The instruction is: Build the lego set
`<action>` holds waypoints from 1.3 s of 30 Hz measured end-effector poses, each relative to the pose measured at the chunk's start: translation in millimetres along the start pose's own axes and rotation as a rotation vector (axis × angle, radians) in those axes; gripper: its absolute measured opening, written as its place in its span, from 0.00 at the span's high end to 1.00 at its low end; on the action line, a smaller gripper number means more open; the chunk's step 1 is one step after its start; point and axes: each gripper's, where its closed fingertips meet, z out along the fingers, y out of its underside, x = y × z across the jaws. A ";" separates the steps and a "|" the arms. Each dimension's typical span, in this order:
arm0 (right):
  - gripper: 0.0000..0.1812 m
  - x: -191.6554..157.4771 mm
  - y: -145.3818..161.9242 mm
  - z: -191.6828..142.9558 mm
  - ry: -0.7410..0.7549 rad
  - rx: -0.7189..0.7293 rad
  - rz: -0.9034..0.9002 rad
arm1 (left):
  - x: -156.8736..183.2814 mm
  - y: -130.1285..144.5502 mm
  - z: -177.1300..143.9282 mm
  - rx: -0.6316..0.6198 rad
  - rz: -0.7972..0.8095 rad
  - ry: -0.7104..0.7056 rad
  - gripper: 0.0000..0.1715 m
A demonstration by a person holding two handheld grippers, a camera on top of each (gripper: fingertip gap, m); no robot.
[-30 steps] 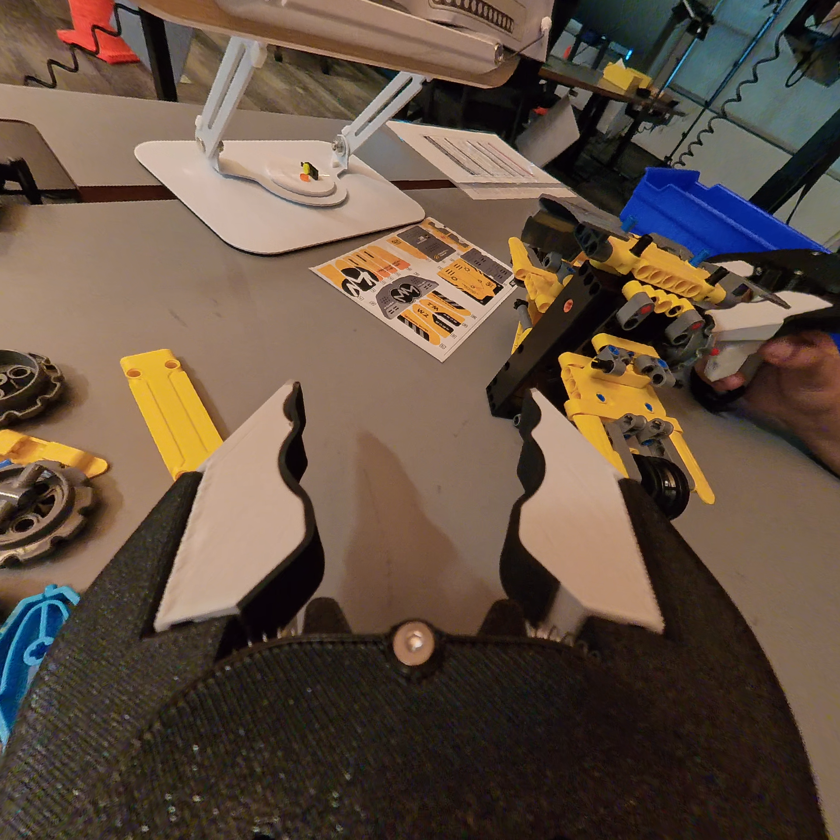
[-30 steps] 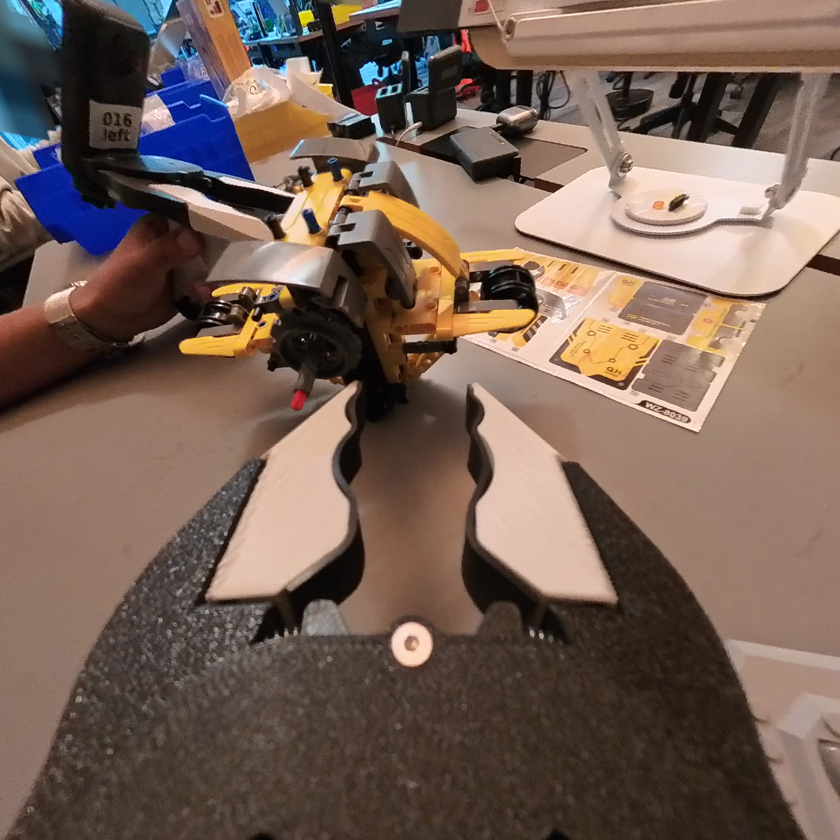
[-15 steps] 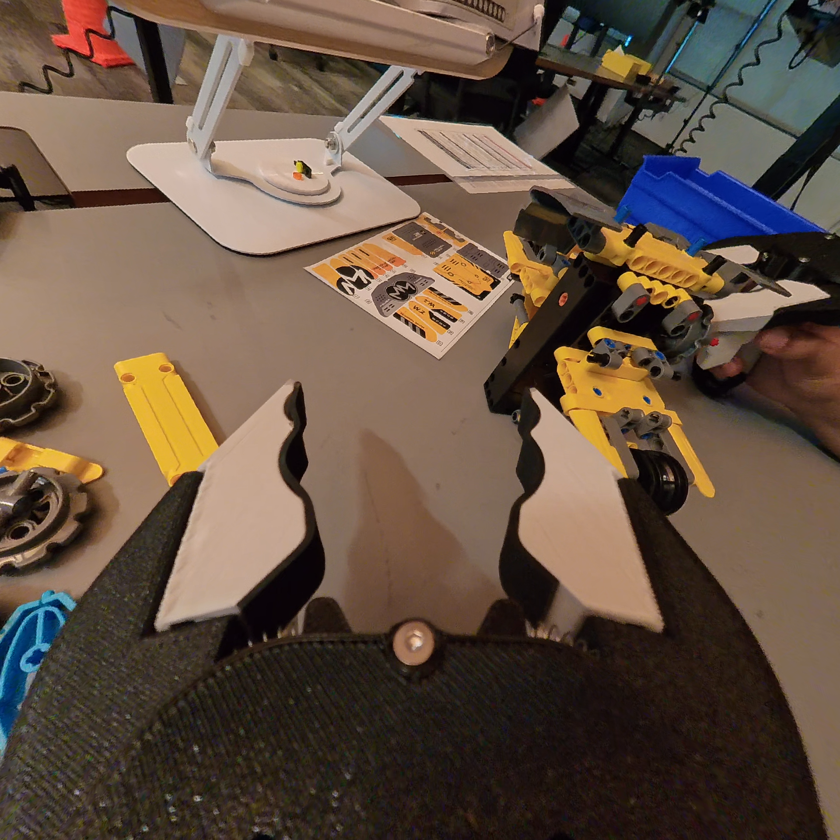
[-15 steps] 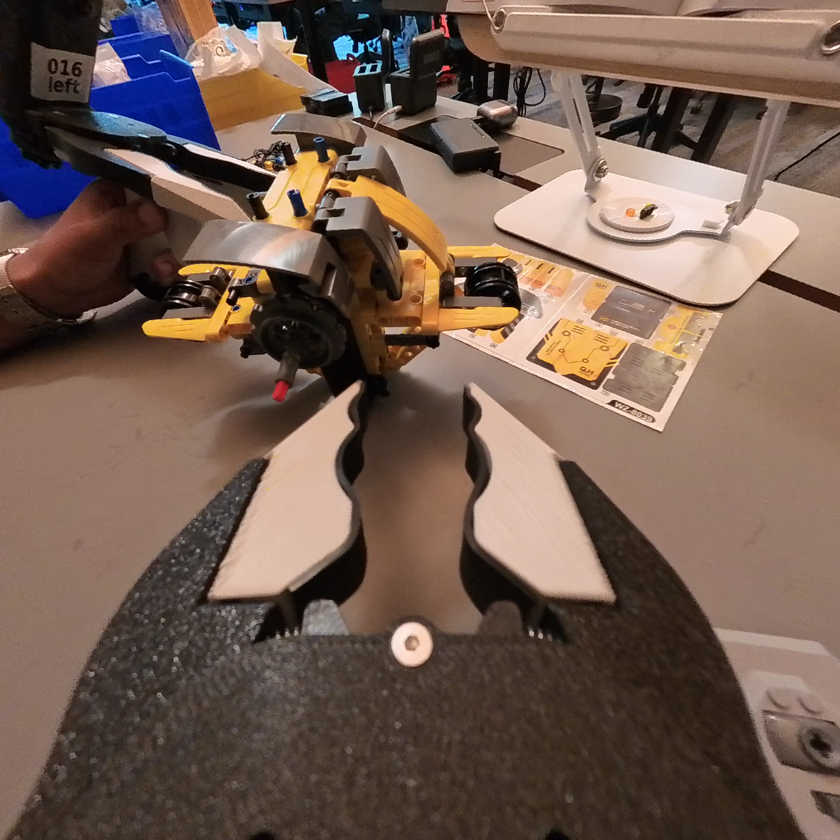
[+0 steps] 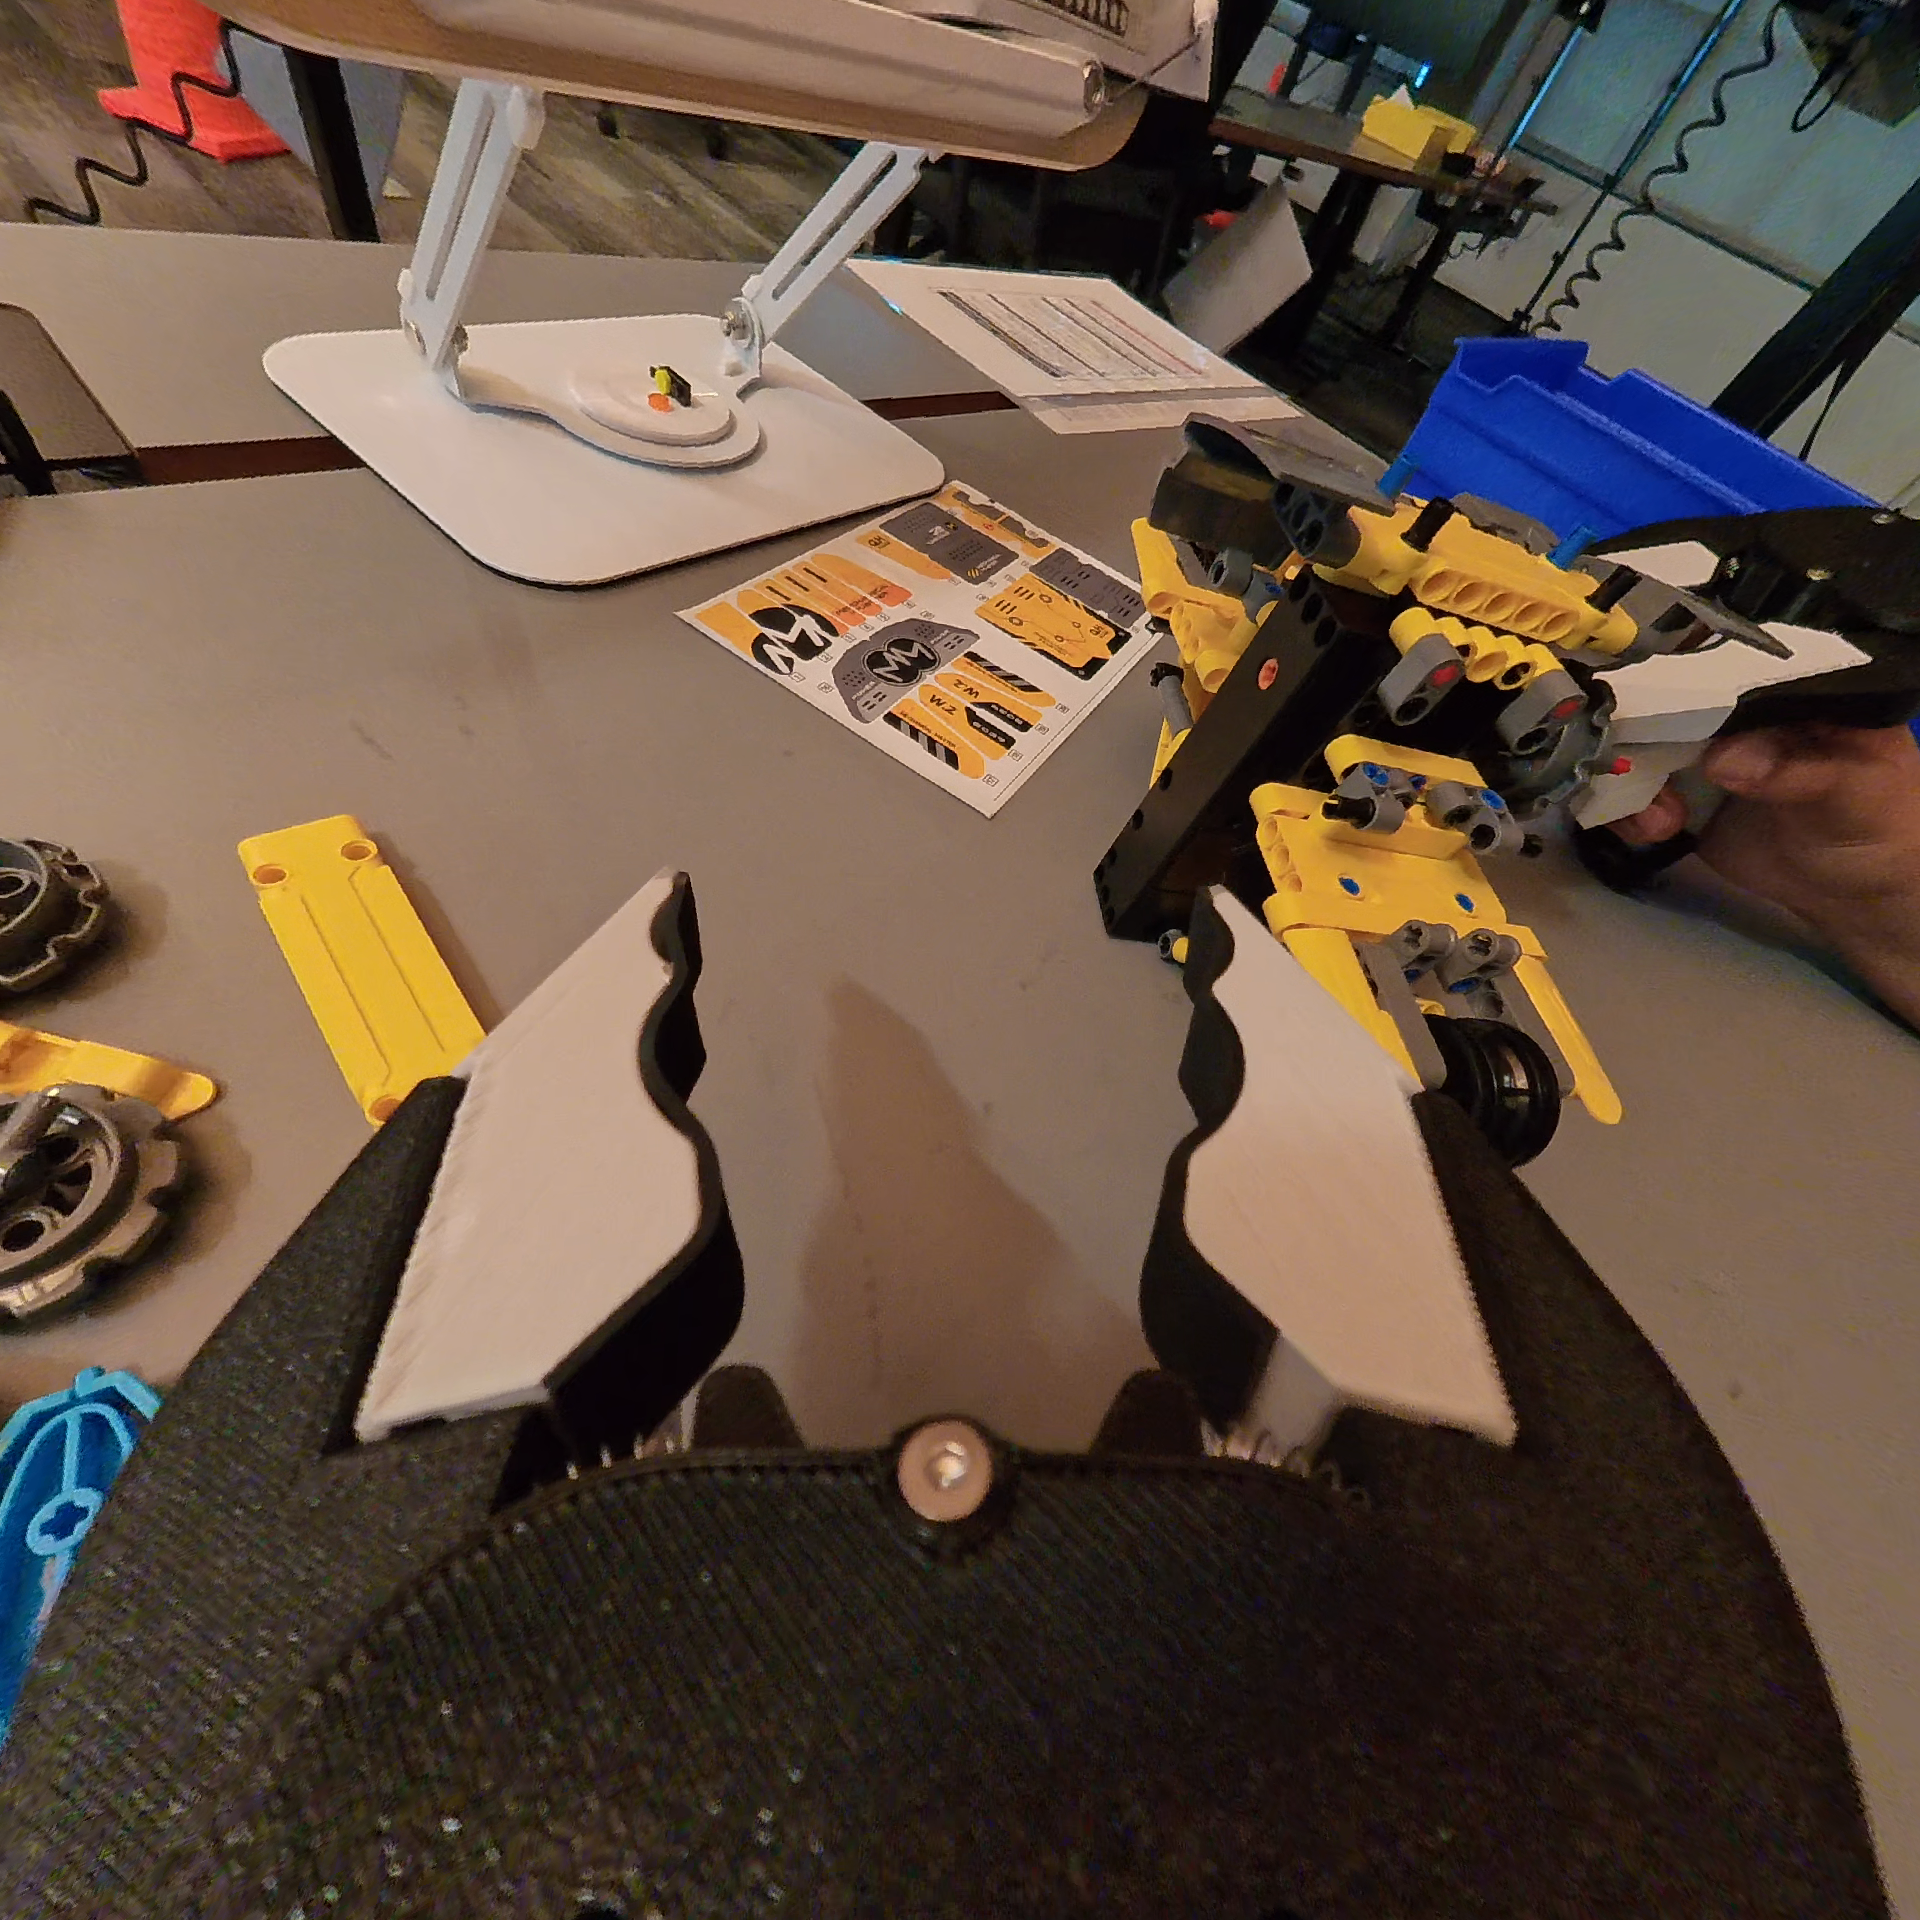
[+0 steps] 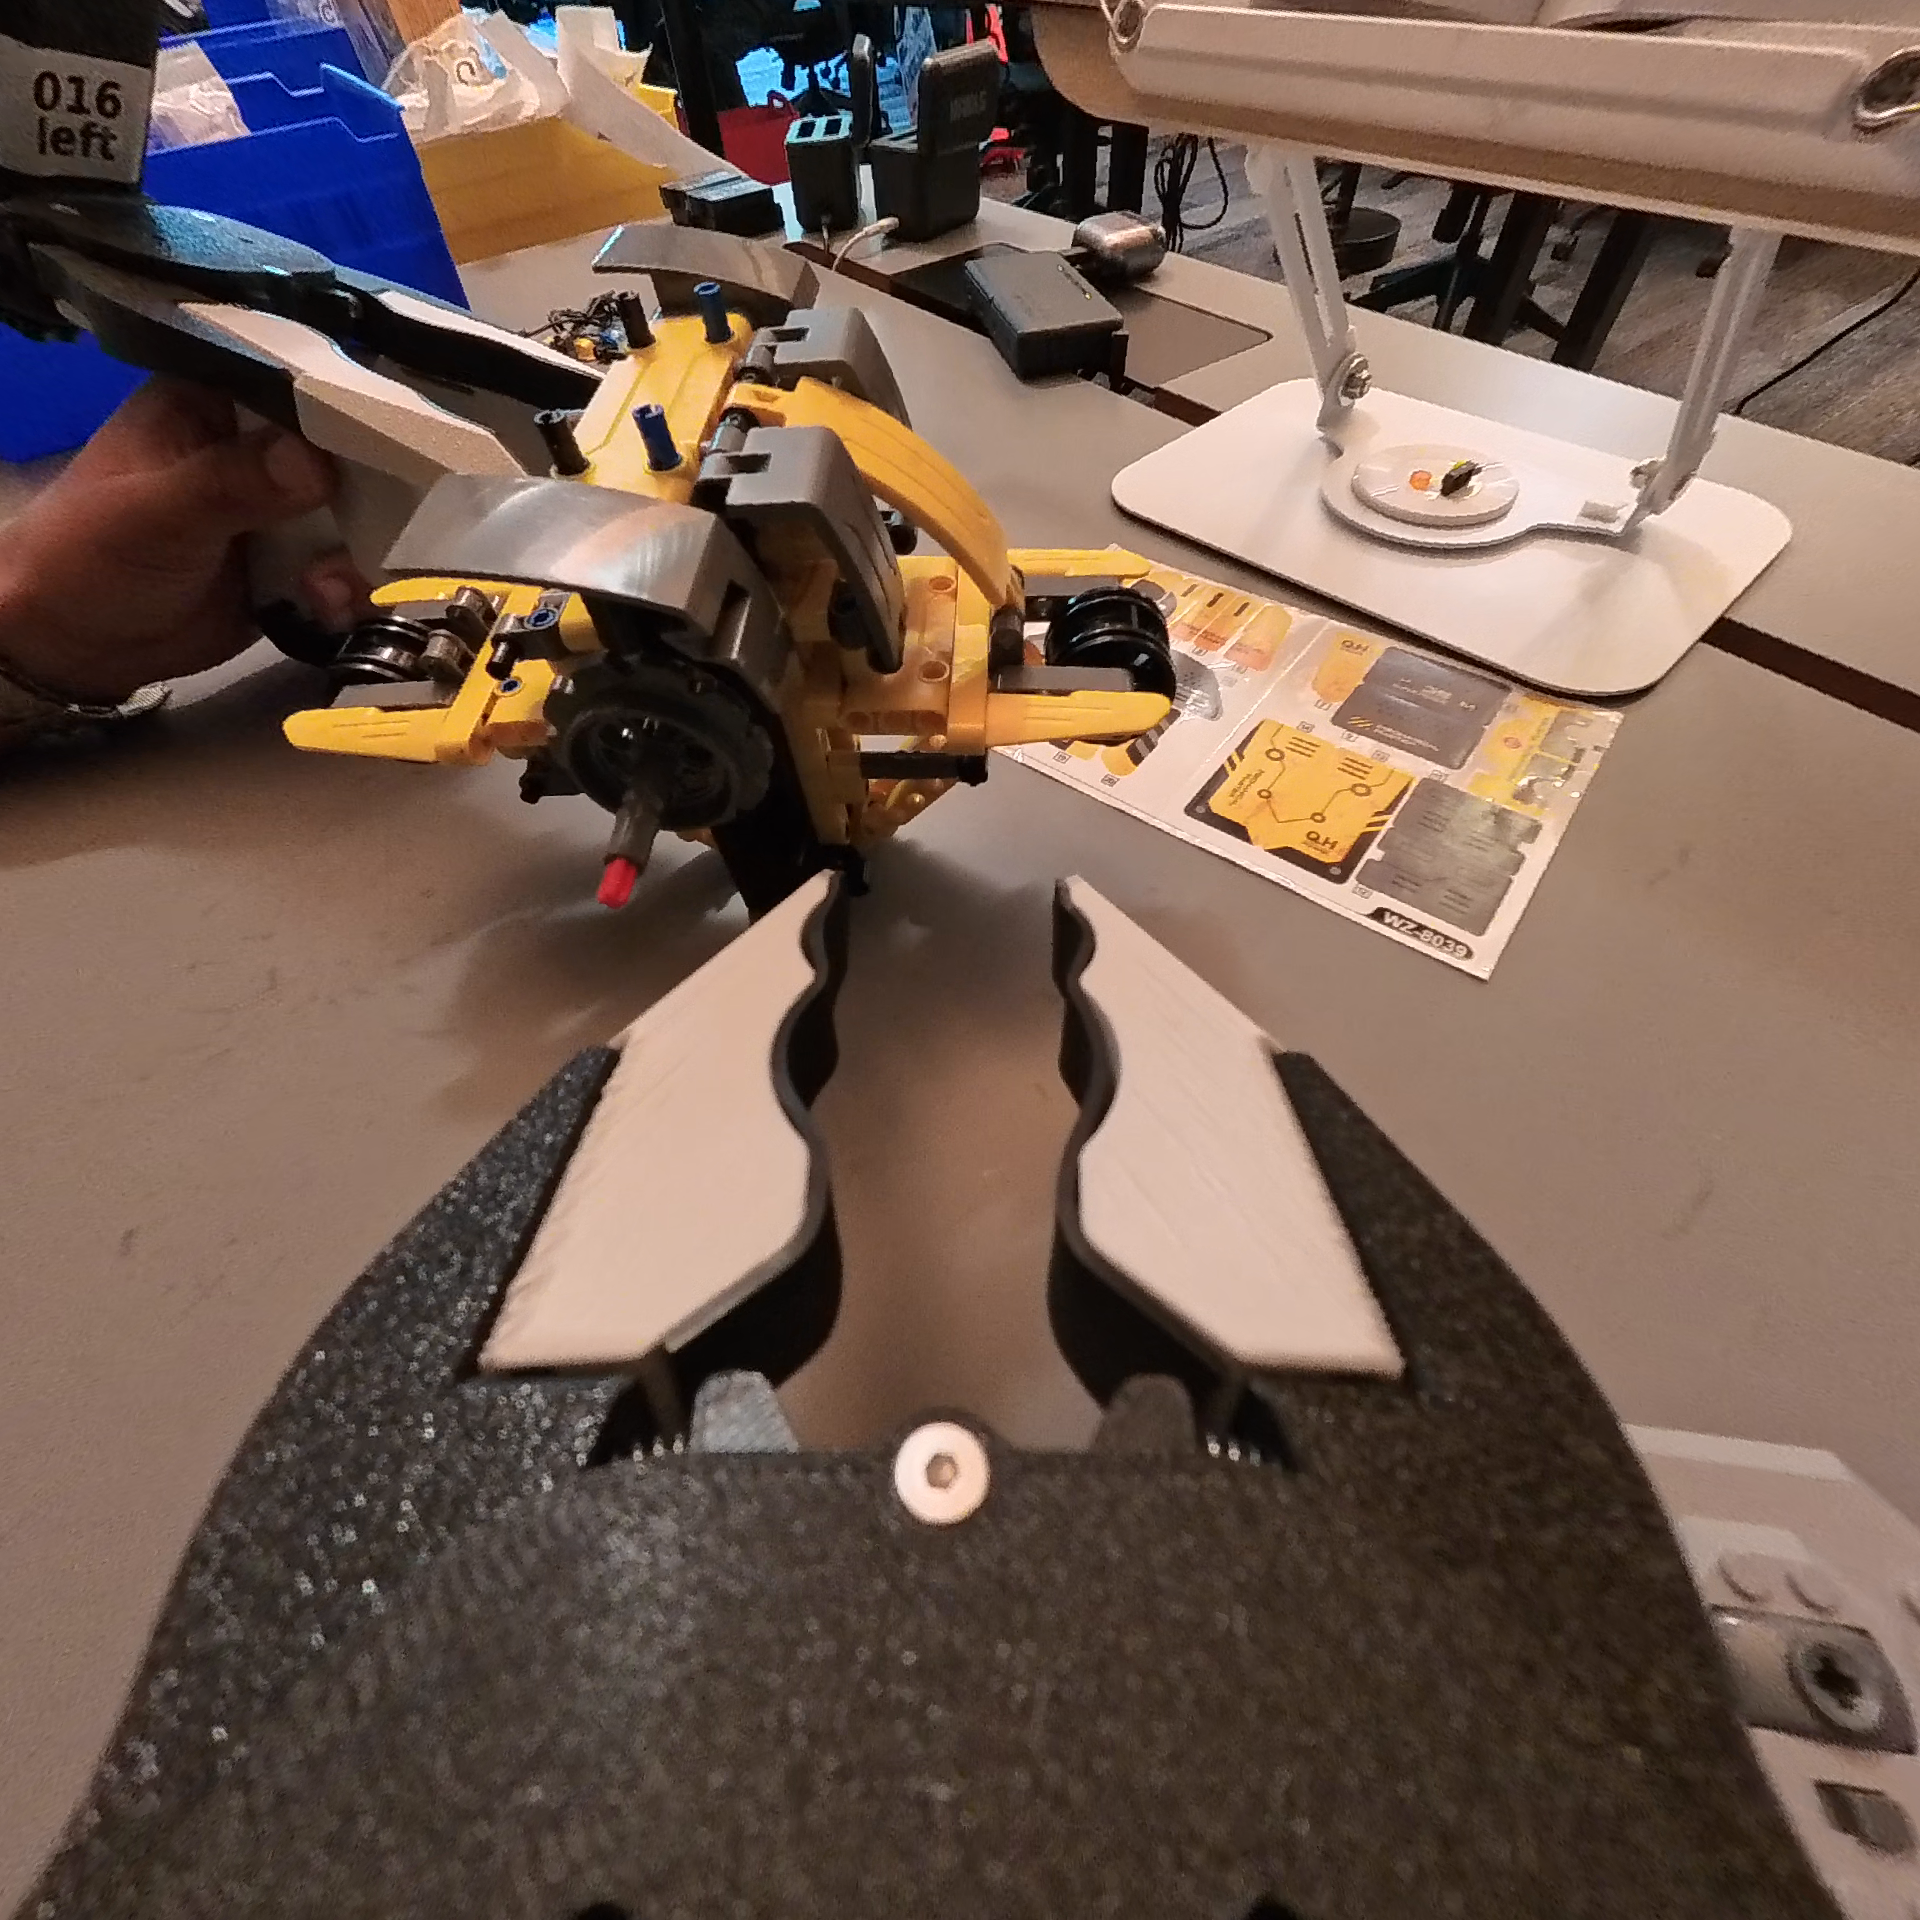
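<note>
Left fingers [image 5: 935,894]: apart, empty, tip beside yellow brick model [image 5: 1496,603]. Right fingers [image 6: 948,885]: apart, empty. Risk, my judgement: a nudge tips the model on the surface [image 5: 623,748].

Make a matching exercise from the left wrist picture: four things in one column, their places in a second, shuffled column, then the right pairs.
Things
1. long yellow strip
2. sticker sheet
3. blue bin
4. grey toothed wheels

Places
A. behind the yellow model, far right
B. at the left edge of the view
C. just left of the fingers of the open left gripper
D. between the white stand base and the model

Pairs: 1-C, 2-D, 3-A, 4-B
</note>
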 end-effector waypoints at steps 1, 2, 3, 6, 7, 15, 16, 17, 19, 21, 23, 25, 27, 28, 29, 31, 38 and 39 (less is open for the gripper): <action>0.79 0.0 0.0 0.0 0.000 0.000 0.000 | -0.1 -0.1 -0.1 0.001 -0.001 0.000 0.48; 0.79 0.0 0.0 0.0 0.001 0.000 0.000 | -0.1 -0.2 -0.2 0.001 -0.002 0.000 0.48; 0.79 0.0 0.0 0.0 0.001 0.000 0.000 | -0.2 -0.2 -0.2 0.002 -0.002 0.000 0.48; 0.79 -0.2 -0.1 0.0 0.001 0.000 -0.002 | -0.4 -0.6 -0.4 0.004 -0.003 -0.001 0.48; 0.79 -0.2 0.0 0.0 0.001 0.000 -0.003 | -0.4 -0.8 -0.5 0.005 -0.004 -0.002 0.48; 0.79 0.5 -0.3 -0.2 0.009 0.000 -0.007 | -1.3 -2.8 -1.6 0.020 -0.003 -0.009 0.48; 0.79 1.3 -1.2 -0.8 0.013 0.005 -0.008 | -1.4 -3.5 -1.8 0.024 0.001 -0.013 0.47; 0.79 2.3 -2.5 -1.8 0.021 0.013 -0.010 | -1.6 -4.4 -2.2 0.030 0.006 -0.017 0.47; 0.79 5.5 -7.3 -4.8 0.045 0.039 -0.018 | -1.6 -7.5 -3.8 0.048 0.019 -0.025 0.47; 0.79 11.2 -14.5 -9.7 0.086 0.078 -0.031 | -3.8 -13.6 -8.2 0.076 0.042 -0.051 0.47; 0.79 22.5 -23.9 -16.7 0.161 0.124 -0.055 | -11.7 -24.8 -16.8 0.122 0.080 -0.118 0.48; 0.77 37.4 -38.7 -23.7 0.251 0.175 -0.076 | -16.4 -45.8 -28.5 0.193 0.124 -0.180 0.49; 0.72 51.5 -62.0 -28.6 0.314 0.228 -0.085 | -13.9 -77.8 -39.3 0.267 0.179 -0.220 0.48; 0.70 59.2 -75.0 -29.8 0.338 0.249 -0.080 | -9.8 -95.8 -42.3 0.295 0.214 -0.230 0.48; 0.69 68.0 -88.7 -30.1 0.358 0.271 -0.065 | -5.2 -114.2 -43.1 0.312 0.252 -0.242 0.47; 0.69 93.5 -116.5 -29.1 0.407 0.323 -0.006 | 4.7 -152.0 -36.7 0.312 0.340 -0.270 0.43; 0.73 194.1 -133.7 -5.8 0.577 0.451 0.400 | 51.5 -257.4 49.1 0.279 0.489 -0.266 0.33; 0.73 201.2 -130.4 -0.3 0.572 0.465 0.448 | 52.9 -263.1 67.7 0.245 0.502 -0.281 0.31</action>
